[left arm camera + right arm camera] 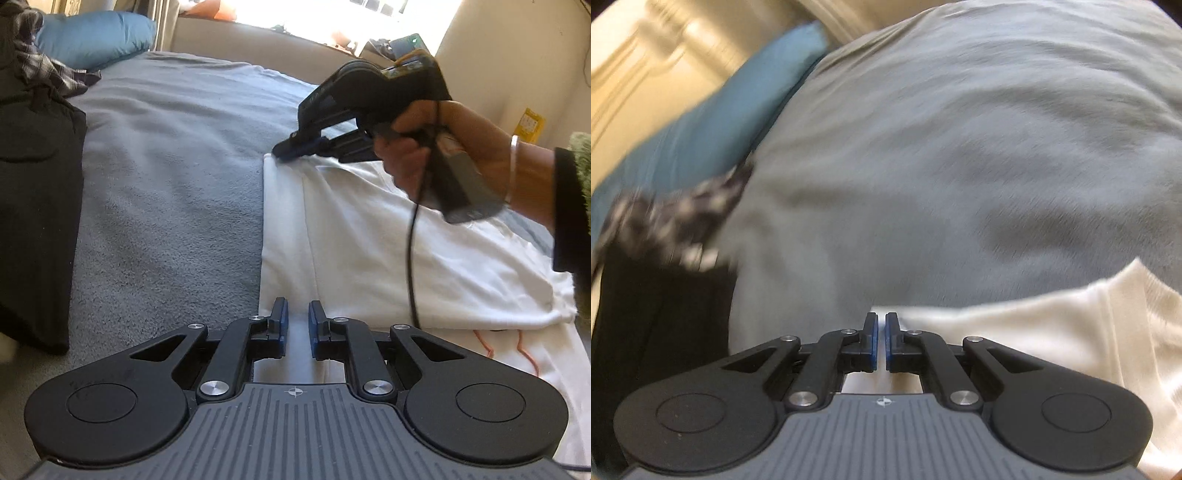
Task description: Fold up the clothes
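Note:
A white garment (pixel 369 251) lies flat on a grey blanket (pixel 166 166), with its long left edge straight. My left gripper (pixel 297 314) sits at the garment's near edge. Its jaws are narrow, and a strip of the white cloth fills the gap between them. A hand (pixel 461 147) holds my right gripper (pixel 282 149) at the far left corner of the garment, tips down on the cloth. In the blurred right wrist view, my right gripper (pixel 881 321) is shut with a thin sliver of the white garment (pixel 1052 325) pinched at that corner.
A black garment (pixel 33 221) lies along the left of the bed, with a plaid cloth (pixel 40 62) and a blue pillow (pixel 96 37) behind it. A beige headboard and a bright window stand at the far side. A black cable (pixel 412 258) hangs from the right gripper over the white garment.

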